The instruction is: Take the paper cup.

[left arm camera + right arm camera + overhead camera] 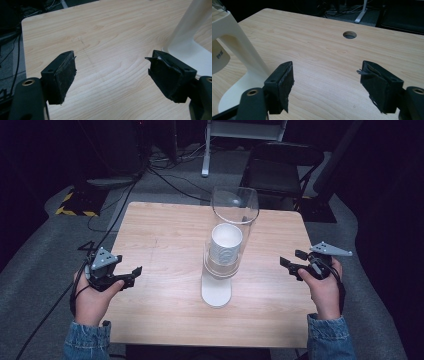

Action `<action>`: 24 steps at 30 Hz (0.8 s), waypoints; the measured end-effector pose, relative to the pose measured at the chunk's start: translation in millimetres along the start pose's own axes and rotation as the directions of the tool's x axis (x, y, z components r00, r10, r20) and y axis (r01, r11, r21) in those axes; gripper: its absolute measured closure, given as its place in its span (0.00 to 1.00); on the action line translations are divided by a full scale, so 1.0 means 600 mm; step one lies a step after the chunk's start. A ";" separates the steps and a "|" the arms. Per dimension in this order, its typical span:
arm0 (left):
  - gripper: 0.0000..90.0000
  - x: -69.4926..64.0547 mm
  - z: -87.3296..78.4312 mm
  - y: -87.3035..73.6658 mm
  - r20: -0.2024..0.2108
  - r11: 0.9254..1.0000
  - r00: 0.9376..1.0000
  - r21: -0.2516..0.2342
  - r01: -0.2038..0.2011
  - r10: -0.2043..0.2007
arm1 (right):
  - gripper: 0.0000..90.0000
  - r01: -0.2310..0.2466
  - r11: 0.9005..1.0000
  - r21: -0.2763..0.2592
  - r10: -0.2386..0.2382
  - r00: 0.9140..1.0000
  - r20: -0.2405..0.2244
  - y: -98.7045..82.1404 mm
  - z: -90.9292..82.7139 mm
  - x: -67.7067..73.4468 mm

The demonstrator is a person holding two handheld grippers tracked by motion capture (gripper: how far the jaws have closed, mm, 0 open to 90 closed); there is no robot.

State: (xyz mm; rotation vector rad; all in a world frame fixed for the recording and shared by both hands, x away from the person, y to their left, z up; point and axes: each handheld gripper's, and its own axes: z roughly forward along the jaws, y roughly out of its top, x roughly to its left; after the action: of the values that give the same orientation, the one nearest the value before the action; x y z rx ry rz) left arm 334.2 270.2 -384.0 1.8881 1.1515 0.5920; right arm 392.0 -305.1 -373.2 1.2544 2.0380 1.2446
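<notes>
Wooden table [165, 235], central cup dispenser [223, 255], chair [280, 167] behind

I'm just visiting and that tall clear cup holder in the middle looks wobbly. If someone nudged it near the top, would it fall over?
Probably it could tip: the cup dispenser is tall and narrow, standing on a small white base. Its clear tube looks like smooth, stiff plastic, so likely slippery for a hand-held gripper. The white cups stacked inside seem light, adding little steadying weight.

The tabletop [165, 245] is showing pale matt wood grain; the clear glossy plastic tube [235, 205] is topping a smooth cream stand [216, 292].
</notes>
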 end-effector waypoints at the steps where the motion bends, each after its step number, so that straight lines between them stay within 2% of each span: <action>1: 0.24 -0.001 -0.001 0.001 0.003 1.000 1.000 -0.002 0.001 -0.001 | 0.30 -0.001 1.000 -0.001 0.001 1.000 -0.003 0.000 0.000 0.000; 7: 0.23 -0.002 -0.003 0.001 0.000 1.000 1.000 -0.001 -0.004 0.004 | 0.29 0.003 1.000 0.001 -0.002 1.000 -0.018 0.001 0.004 0.004; 16: 0.23 -0.002 -0.005 -0.003 -0.002 1.000 1.000 0.005 -0.005 0.005 | 0.27 0.012 1.000 -0.003 -0.012 1.000 -0.014 0.002 0.009 0.004; 19: 0.23 -0.001 -0.008 -0.005 -0.007 1.000 1.000 0.005 0.000 0.000 | 0.27 0.008 1.000 -0.005 -0.008 1.000 -0.017 0.002 0.014 0.007; 24: 0.23 -0.002 -0.013 -0.007 -0.026 1.000 1.000 0.003 -0.005 0.006 | 0.28 0.033 0.999 -0.010 -0.034 0.998 -0.044 0.004 0.031 0.022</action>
State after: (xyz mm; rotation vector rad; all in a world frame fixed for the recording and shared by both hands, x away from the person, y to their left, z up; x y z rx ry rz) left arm 325.7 273.2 -383.5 1.8919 1.1645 0.6194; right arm 400.3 -284.4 -379.2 1.1939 2.0731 1.2757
